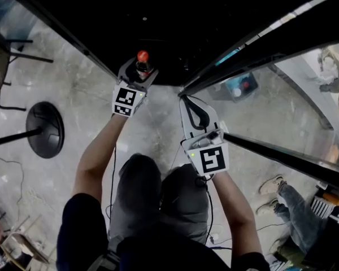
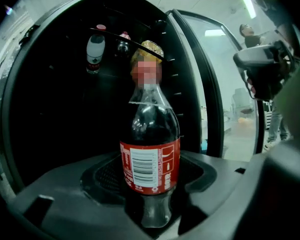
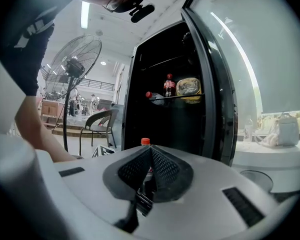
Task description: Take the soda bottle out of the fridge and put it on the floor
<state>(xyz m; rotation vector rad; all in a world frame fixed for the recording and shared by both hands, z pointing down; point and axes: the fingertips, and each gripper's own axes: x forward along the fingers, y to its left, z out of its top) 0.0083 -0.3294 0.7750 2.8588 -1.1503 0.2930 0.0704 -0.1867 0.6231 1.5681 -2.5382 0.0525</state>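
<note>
Soda bottle point(image 2: 150, 154): dark cola, red label, upright; gripped in left gripper point(image 1: 139, 71) jaws

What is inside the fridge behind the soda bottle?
A high shelf in the fridge holds a pale bottle, a dark bottle and a yellowish packet. The rest is too dark to see, and the soda bottle in the left gripper covers part of it.

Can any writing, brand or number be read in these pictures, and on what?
None reads clearly.
Soda bottle: red label with barcode and white print, too blurred to read.
White bottle up behind it: label too small.
Marker cubes: black-and-white square patterns, no words.
</note>
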